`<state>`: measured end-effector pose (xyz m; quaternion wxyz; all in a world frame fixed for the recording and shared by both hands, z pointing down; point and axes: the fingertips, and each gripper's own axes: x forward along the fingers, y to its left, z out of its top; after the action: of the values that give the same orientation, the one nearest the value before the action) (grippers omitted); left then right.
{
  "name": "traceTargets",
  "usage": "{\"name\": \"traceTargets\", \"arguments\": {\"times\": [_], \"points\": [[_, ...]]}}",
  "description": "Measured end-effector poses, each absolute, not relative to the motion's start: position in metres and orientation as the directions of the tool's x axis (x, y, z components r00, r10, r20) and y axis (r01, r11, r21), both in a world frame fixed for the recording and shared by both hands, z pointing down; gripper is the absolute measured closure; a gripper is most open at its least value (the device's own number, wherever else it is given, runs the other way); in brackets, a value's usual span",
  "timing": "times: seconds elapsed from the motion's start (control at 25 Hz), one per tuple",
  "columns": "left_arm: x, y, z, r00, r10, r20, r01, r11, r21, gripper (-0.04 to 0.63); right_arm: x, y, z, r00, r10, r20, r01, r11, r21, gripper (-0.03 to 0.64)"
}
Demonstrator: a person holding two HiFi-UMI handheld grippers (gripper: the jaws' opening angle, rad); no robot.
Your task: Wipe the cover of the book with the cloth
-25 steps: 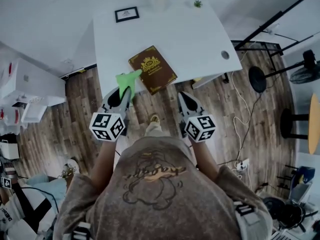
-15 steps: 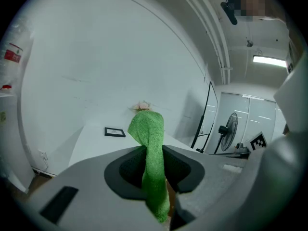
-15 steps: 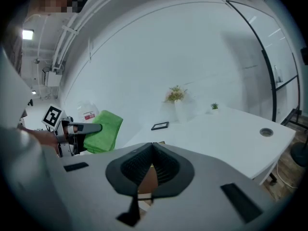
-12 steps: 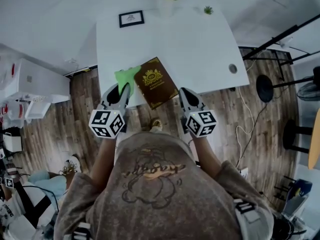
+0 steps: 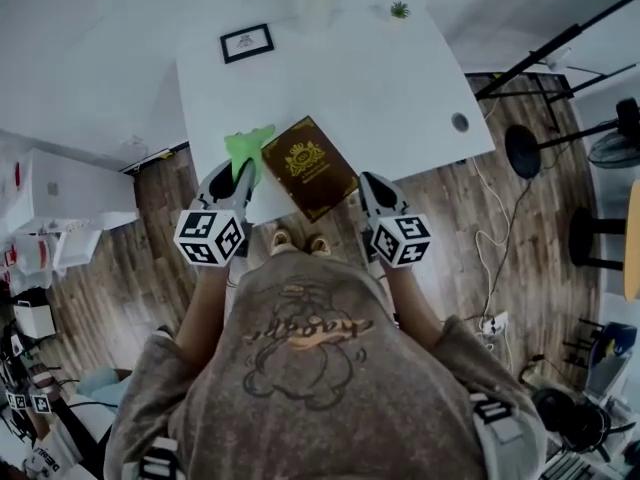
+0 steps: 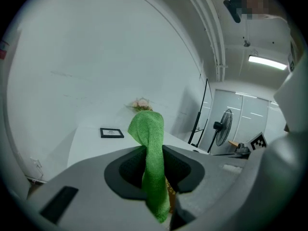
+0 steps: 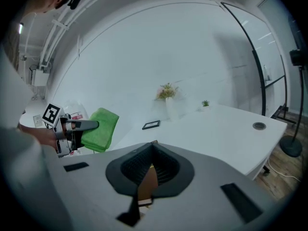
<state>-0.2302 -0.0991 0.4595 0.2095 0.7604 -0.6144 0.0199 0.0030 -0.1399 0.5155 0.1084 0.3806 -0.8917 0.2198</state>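
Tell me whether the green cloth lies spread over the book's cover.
No, the cloth sits pinched in the left gripper beside the book.

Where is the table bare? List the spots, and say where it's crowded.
Biggest free patch: right half of the table, bordered by book, plant and cable hole. Also bare: the middle, between frame and book. Crowded: the near edge, with cloth in the left gripper, book, and right gripper.
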Motion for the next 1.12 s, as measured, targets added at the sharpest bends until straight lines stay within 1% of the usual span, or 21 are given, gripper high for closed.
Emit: {"name": "traceTargets", "arguments": {"times": [0.28,0.52,0.6,0.64,0.84,0.96,1.12], "points": [[-0.242,-0.123,0.473,0.294,-0.904,0.311,-0.933,-0.201,0.298,0.517,0.01,-0.14,0.538,-0.625,-0.662,0.415,-0.779,0.567,-0.268,0.615],[-0.239,-0.131,0.488,0.31,-0.889,0.337,-0.93,-0.209,0.303,0.517,0.019,-0.142,0.582,-0.588,-0.632,0.504,-0.801,0.543,-0.254,0.615],[-0.238,-0.131,0.492,0.309,-0.887,0.343,-0.93,-0.206,0.305,0.517,0.022,-0.145,0.596,-0.579,-0.616,0.534,-0.806,0.533,-0.259,0.531],[-0.237,-0.132,0.494,0.308,-0.886,0.346,-0.93,-0.204,0.306,0.517,0.023,-0.147,0.603,-0.577,-0.609,0.545,-0.808,0.526,-0.267,0.526],[-0.235,-0.134,0.502,0.297,-0.885,0.359,-0.935,-0.192,0.299,0.517,0.024,-0.156,0.627,-0.584,-0.584,0.564,-0.805,0.506,-0.31,0.533],[-0.234,-0.134,0.506,0.291,-0.883,0.369,-0.938,-0.187,0.292,0.517,0.022,-0.154,0.629,-0.619,-0.568,0.542,-0.782,0.513,-0.354,0.553],[-0.238,-0.139,0.515,0.279,-0.877,0.391,-0.944,-0.176,0.278,0.517,0.023,-0.154,0.628,-0.638,-0.564,0.524,-0.768,0.511,-0.385,0.552]]}}
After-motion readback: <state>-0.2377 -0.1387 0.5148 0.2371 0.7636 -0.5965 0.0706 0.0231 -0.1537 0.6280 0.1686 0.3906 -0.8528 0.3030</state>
